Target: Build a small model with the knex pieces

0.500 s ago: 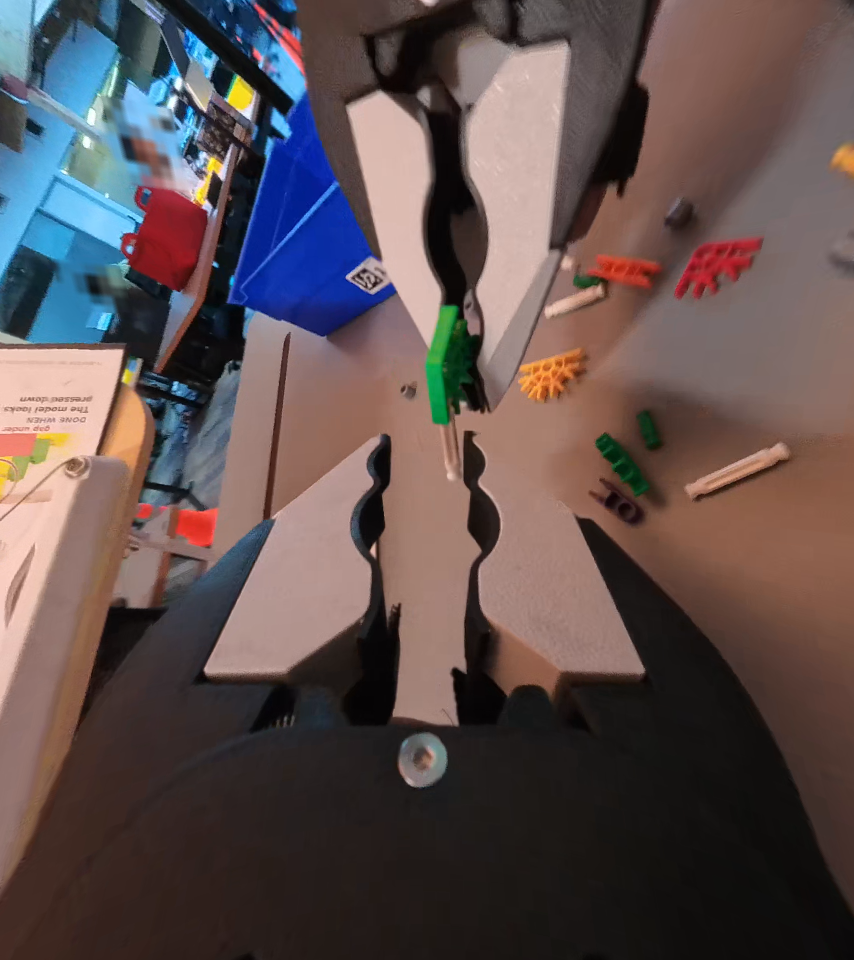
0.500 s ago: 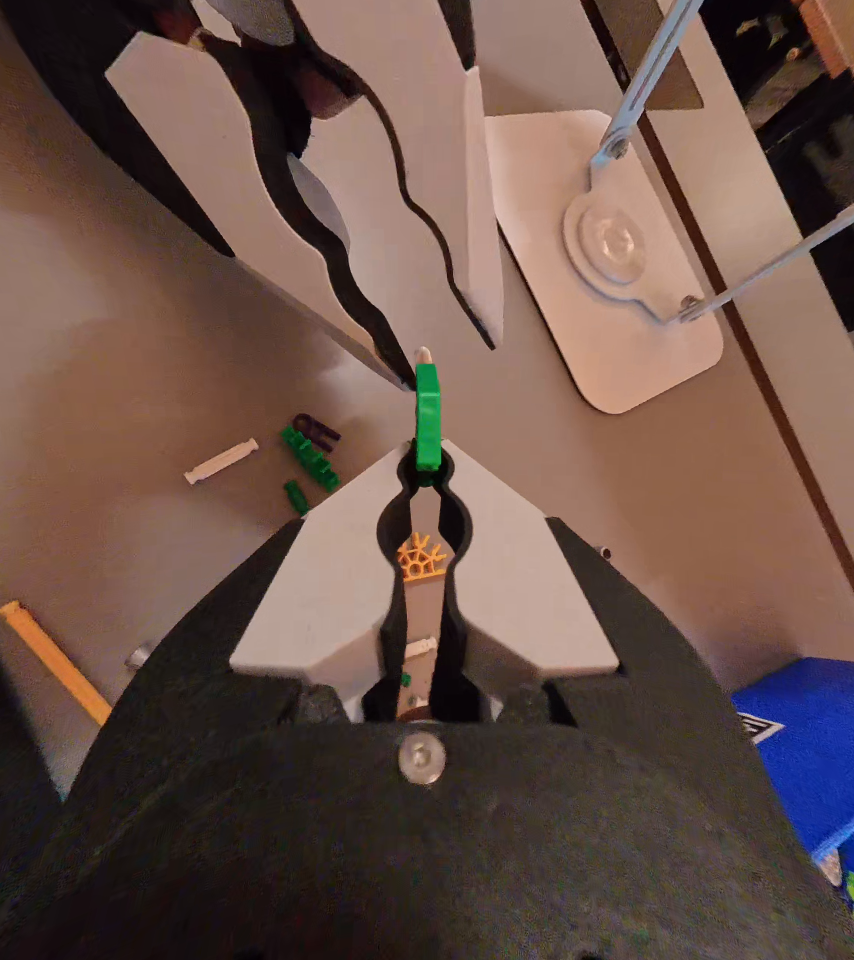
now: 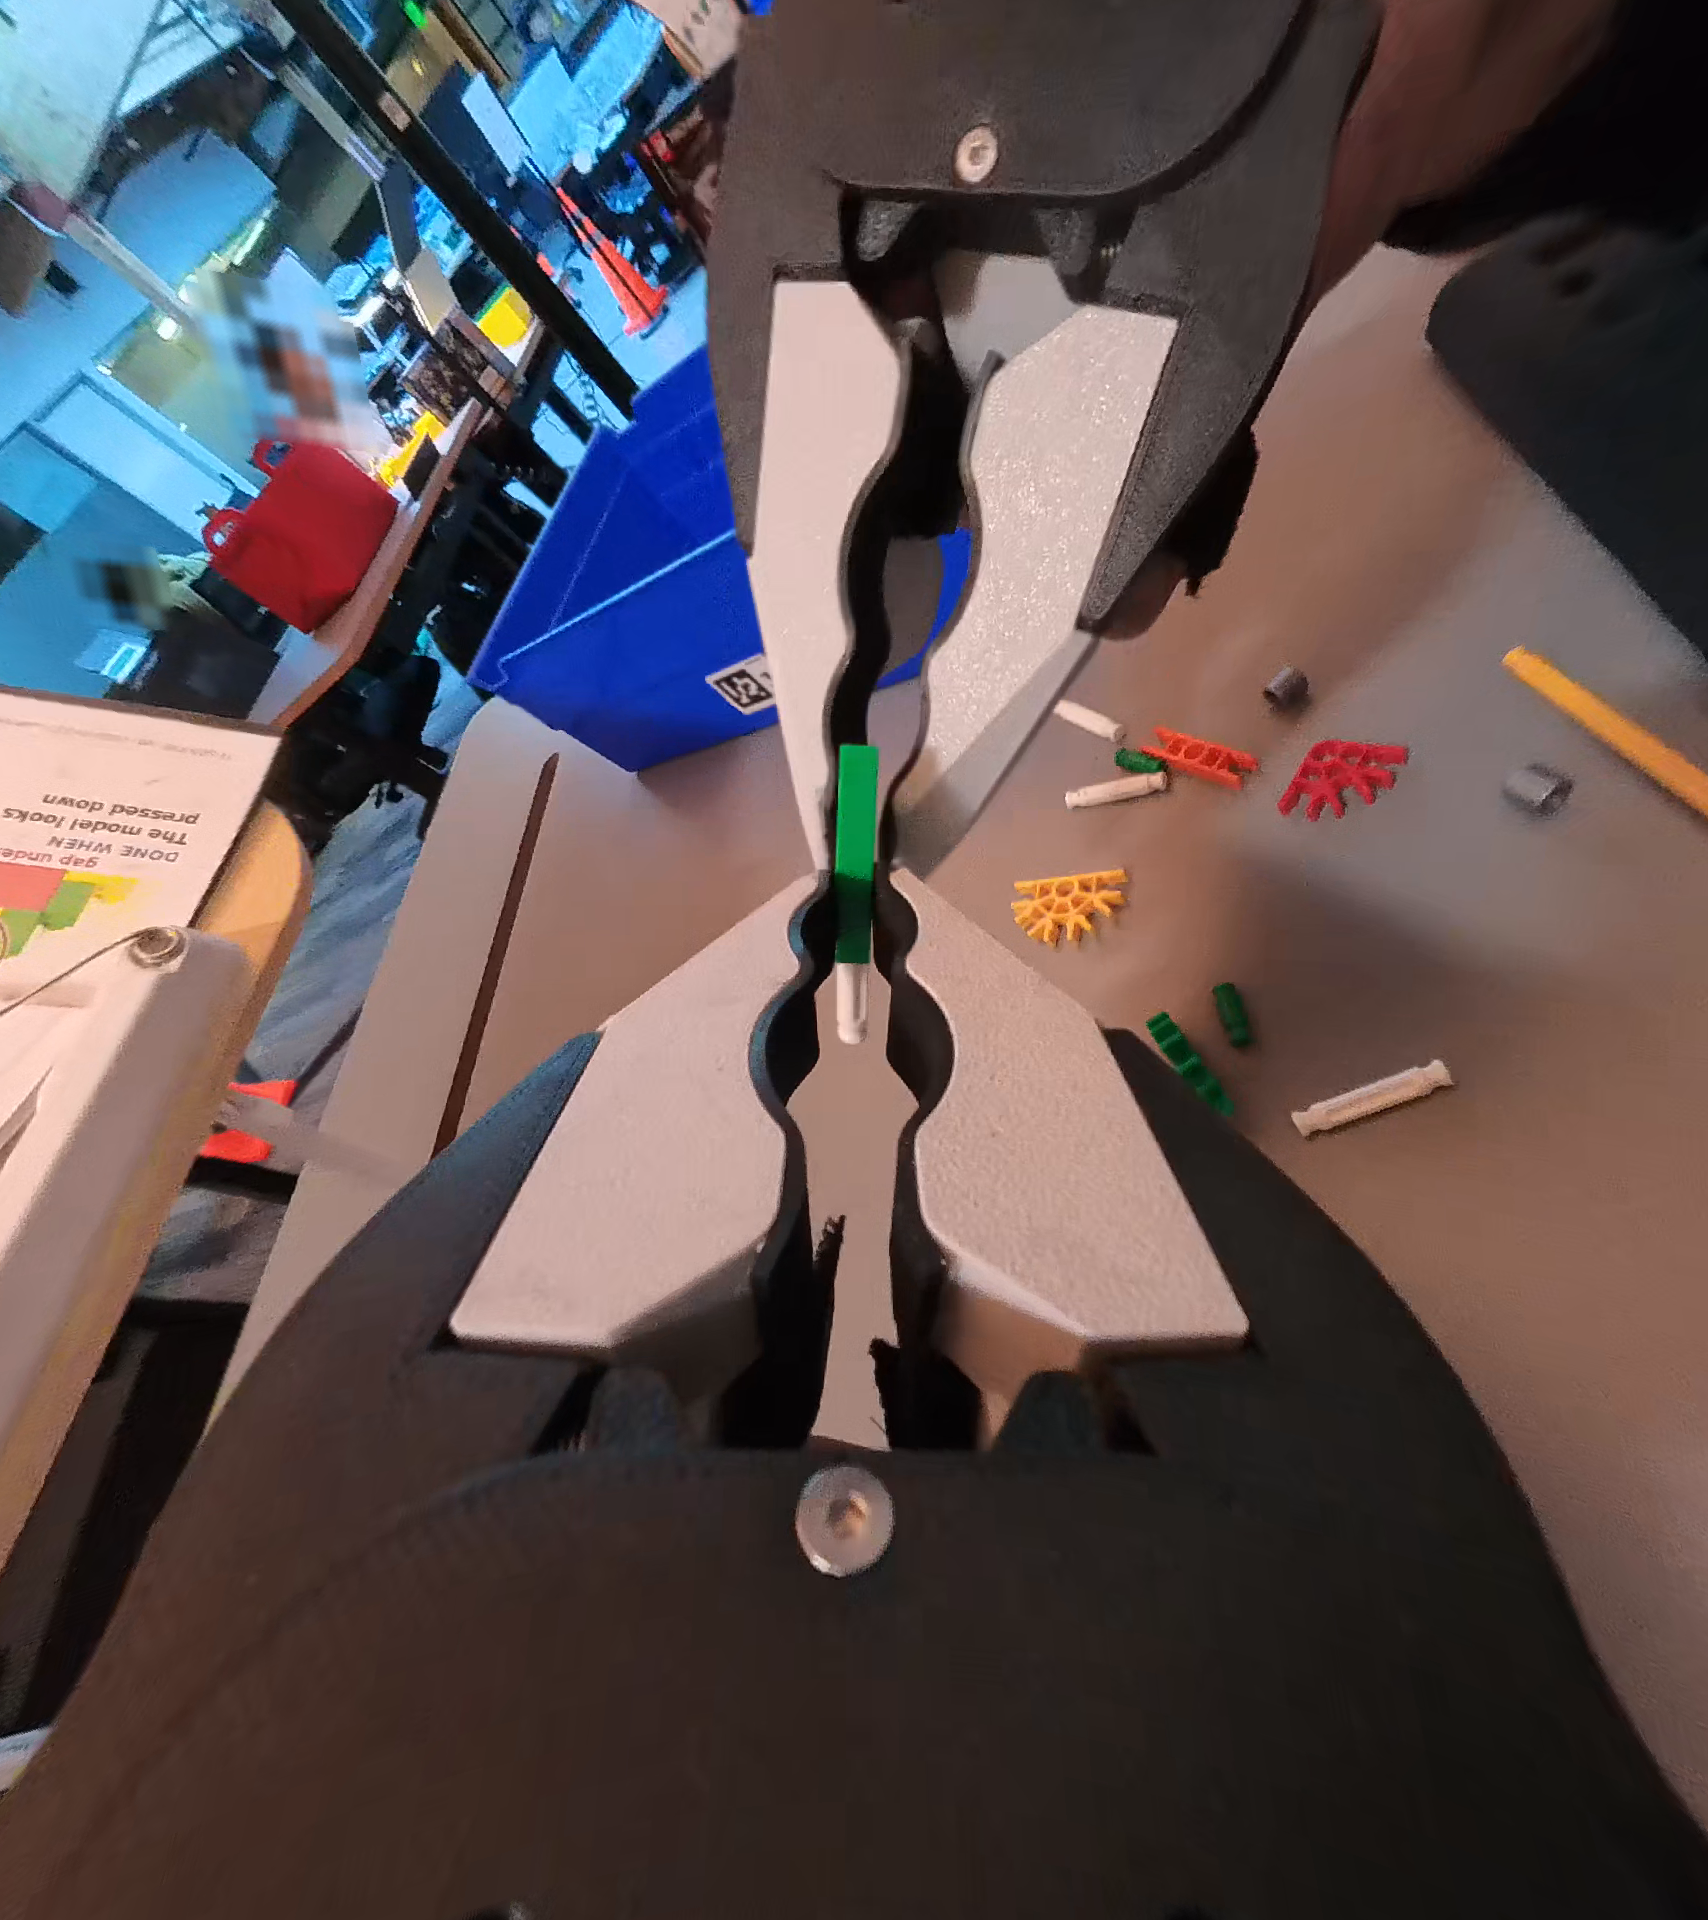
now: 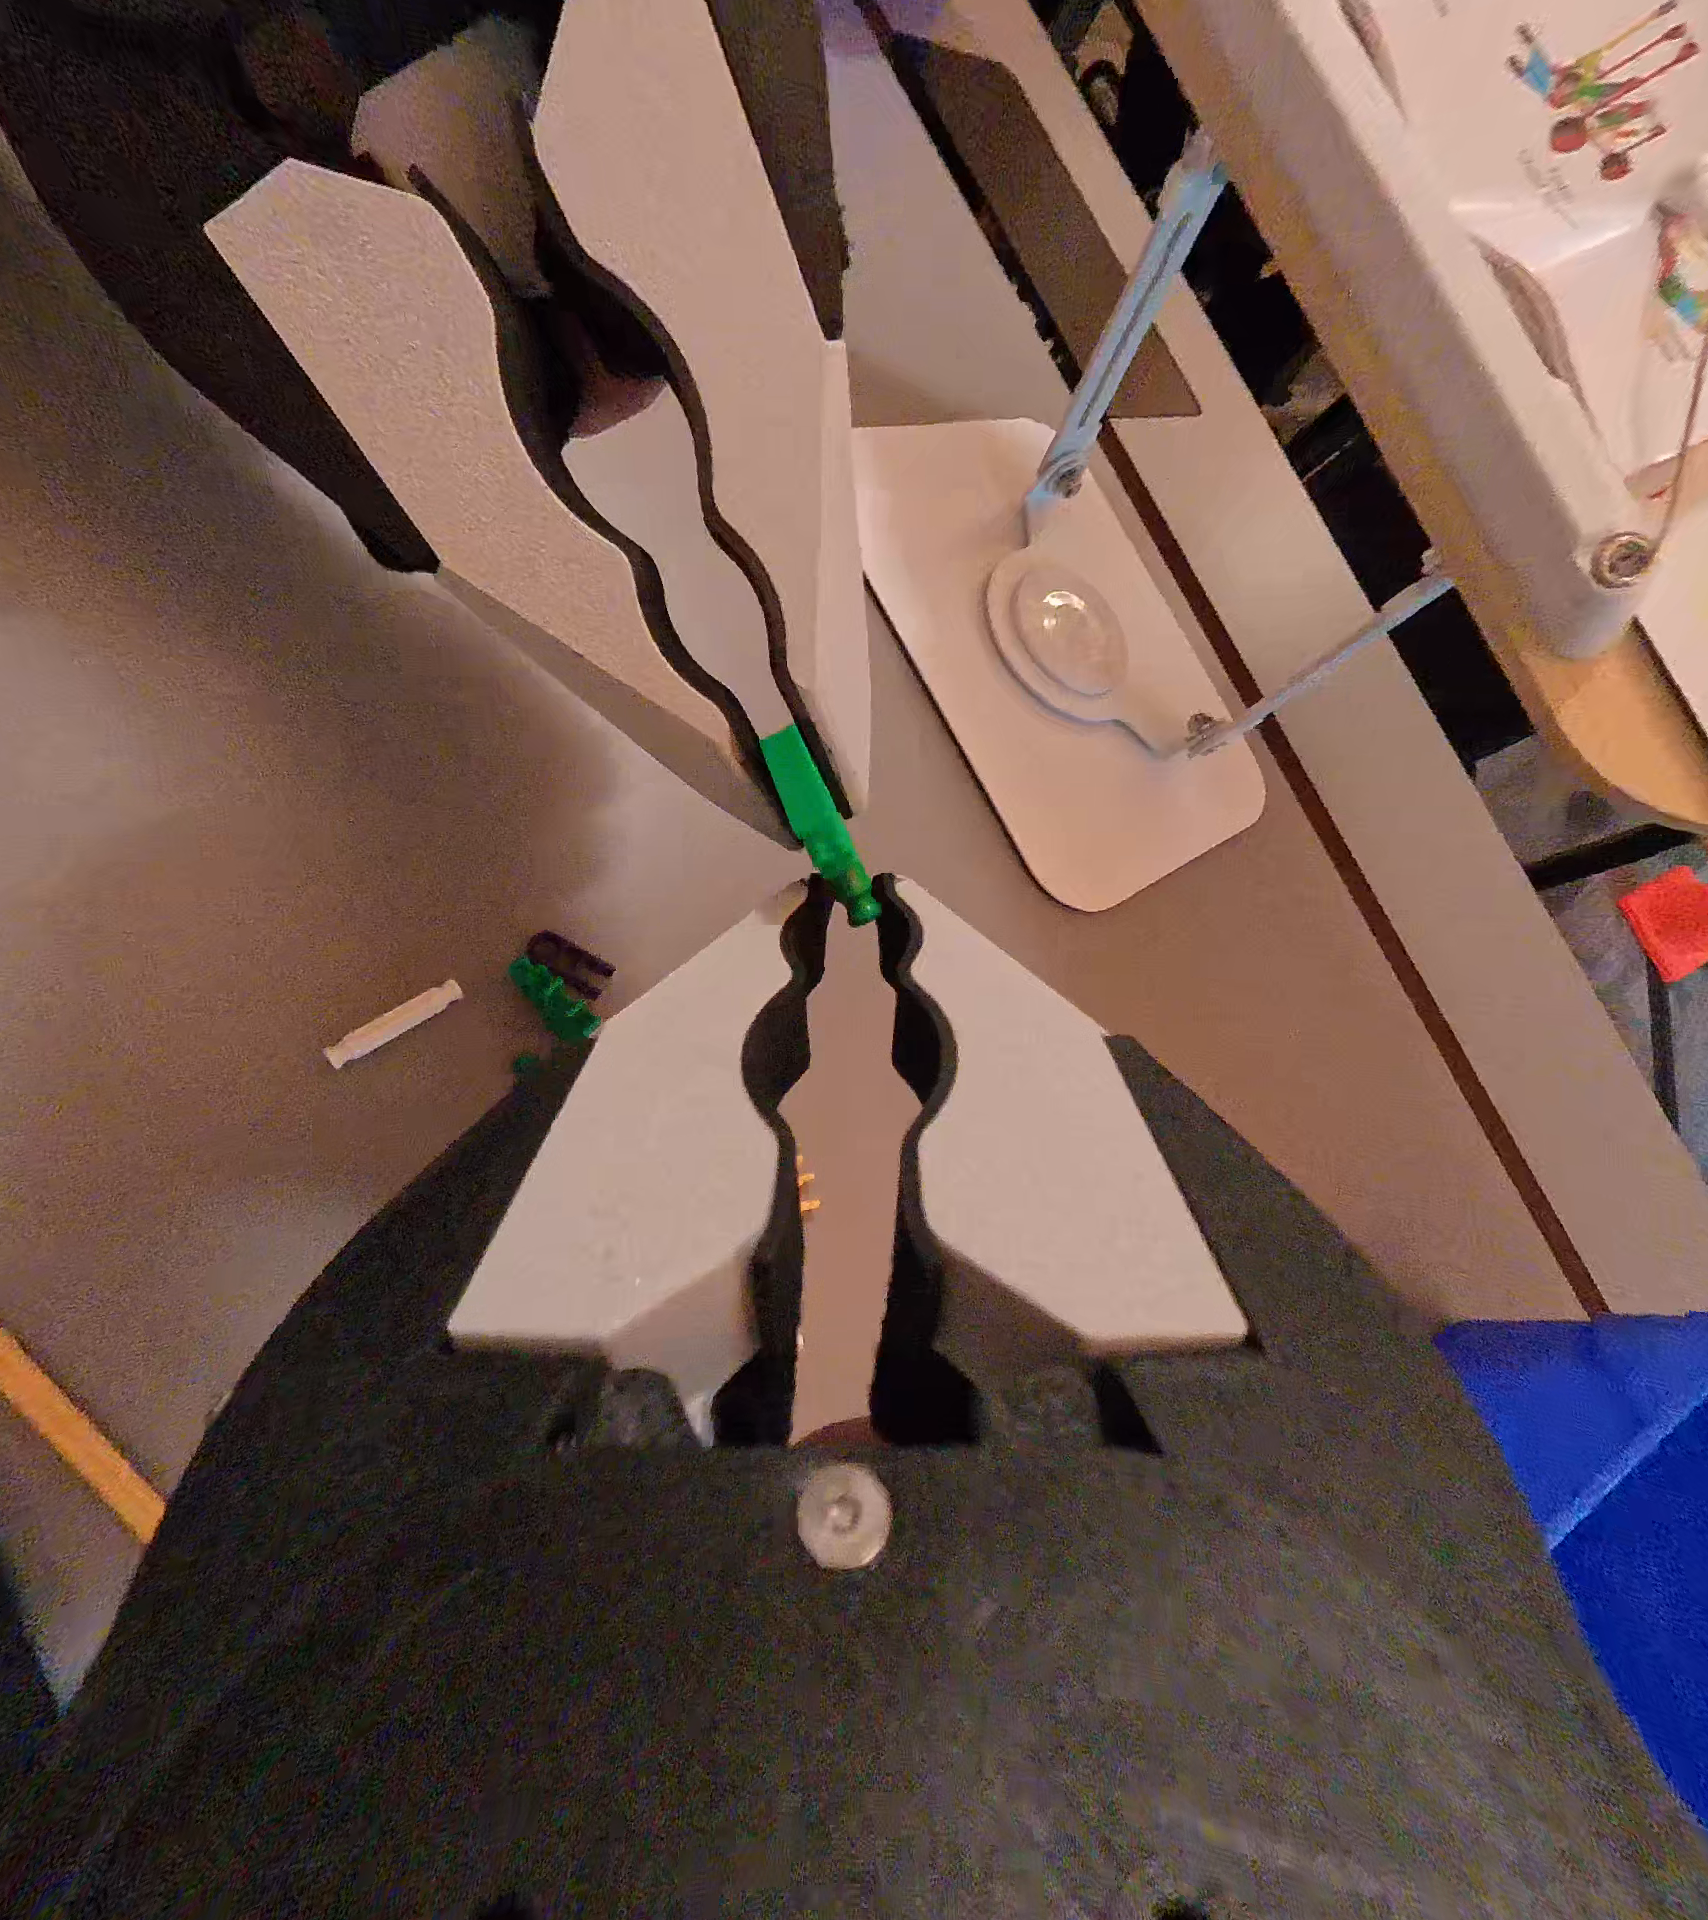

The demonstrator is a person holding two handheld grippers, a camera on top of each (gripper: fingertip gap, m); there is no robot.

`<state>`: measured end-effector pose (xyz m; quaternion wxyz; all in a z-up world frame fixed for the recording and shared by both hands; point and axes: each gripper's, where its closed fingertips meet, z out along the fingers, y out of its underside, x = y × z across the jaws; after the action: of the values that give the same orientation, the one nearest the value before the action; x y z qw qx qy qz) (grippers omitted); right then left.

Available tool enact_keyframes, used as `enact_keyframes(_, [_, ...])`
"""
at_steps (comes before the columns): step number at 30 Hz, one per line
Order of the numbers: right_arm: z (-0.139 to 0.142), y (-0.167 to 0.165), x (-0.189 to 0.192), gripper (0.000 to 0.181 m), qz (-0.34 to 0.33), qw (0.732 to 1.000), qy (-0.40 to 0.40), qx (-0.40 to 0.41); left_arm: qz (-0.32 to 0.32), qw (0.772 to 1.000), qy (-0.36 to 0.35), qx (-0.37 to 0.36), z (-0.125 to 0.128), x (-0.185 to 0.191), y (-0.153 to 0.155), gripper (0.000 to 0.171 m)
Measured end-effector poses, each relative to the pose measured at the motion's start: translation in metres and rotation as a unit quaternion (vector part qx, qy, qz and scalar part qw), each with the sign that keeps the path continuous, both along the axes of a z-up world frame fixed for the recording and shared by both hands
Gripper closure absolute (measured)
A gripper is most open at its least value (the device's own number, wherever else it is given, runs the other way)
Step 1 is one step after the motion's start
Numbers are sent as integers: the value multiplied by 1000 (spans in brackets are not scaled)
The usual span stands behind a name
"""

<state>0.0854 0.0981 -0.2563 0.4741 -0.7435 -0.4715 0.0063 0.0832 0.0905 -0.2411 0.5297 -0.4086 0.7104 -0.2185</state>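
A flat green connector piece (image 3: 857, 821) hangs edge-on above the grey table (image 3: 1452, 1299), with a short white rod (image 3: 851, 1003) stuck in its end. My left gripper (image 3: 858, 894) and my right gripper (image 3: 860, 842) meet tip to tip, and each is shut on one end of the piece. The white rod points back between my left fingers. In the right wrist view the connector (image 4: 793, 774) sits between the tips of the left gripper (image 4: 814, 826). Its narrow end reaches the tips of the right gripper (image 4: 845, 891).
Loose pieces lie on the table to the right: a yellow snowflake connector (image 3: 1071, 904), a red one (image 3: 1343, 777), an orange one (image 3: 1201, 756), a white rod (image 3: 1369, 1098), green bits (image 3: 1188, 1060), a long yellow rod (image 3: 1660, 769). A blue bin (image 3: 621, 623) stands beyond the table edge. A white sheet stand (image 3: 50, 1091) is at left.
My left gripper was open and has closed on the green piece. The two grippers have drawn together tip to tip, and the piece now shows edge-on.
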Motion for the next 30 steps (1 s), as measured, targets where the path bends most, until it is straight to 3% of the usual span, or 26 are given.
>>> enact_keyframes(5, [1, 1, -1, 176, 2, 999, -27, 33, -4, 999, 23, 37, -4, 0, -1, 168])
enact_keyframes(12, [0, 6, 1, 178, -12, 976, -176, 128, 18, 988, 50, 143, -6, -1, 4, 168])
enact_keyframes(20, [16, 13, 8, 179, -69, 951, -224, 200, 61, 968, -13, 241, 13, 2, 13, 165])
enact_keyframes(30, [23, 27, 19, 179, -156, 957, -155, 191, 186, 935, -51, 298, 22, 10, 28, 168])
